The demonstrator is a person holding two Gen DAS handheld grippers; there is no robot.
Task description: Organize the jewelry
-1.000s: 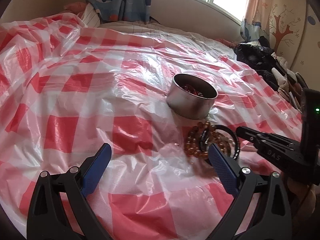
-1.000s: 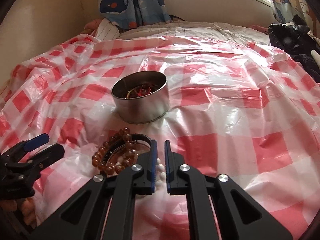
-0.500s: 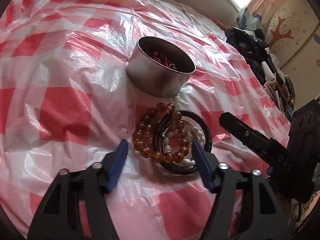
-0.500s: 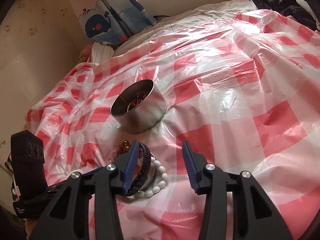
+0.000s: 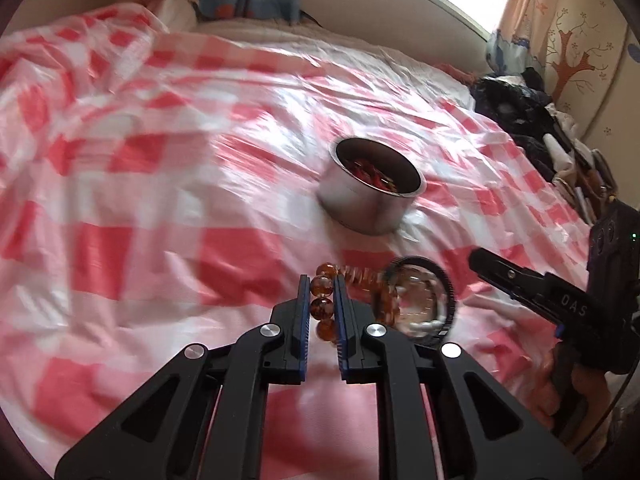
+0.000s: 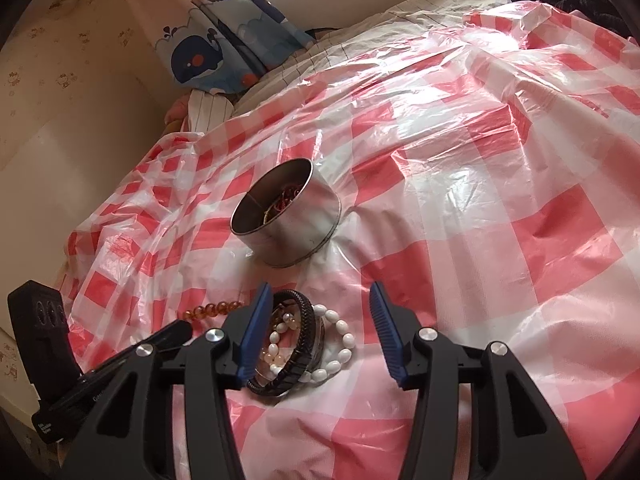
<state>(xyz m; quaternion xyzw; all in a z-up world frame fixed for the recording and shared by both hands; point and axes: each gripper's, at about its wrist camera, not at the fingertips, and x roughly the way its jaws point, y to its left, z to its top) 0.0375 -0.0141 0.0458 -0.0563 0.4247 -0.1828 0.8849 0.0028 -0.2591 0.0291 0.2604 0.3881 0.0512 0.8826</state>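
The left tongs (image 5: 322, 292), just closing, are pinching the amber bead bracelet (image 5: 323, 307), seemingly lifting it, while the right tongs (image 6: 318, 326) are standing spread, having just widened, over the remaining bracelets (image 6: 304, 344) at lower centre.

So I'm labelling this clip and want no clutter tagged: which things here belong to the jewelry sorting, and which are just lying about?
Belongs to the job:
- amber bead bracelet, pinched in the left hand-held gripper
- black braided bracelet
- white bead bracelet
- metal tin holding jewelry

Just lying about:
- dark clothes pile
- whale curtain
- checked plastic sheet
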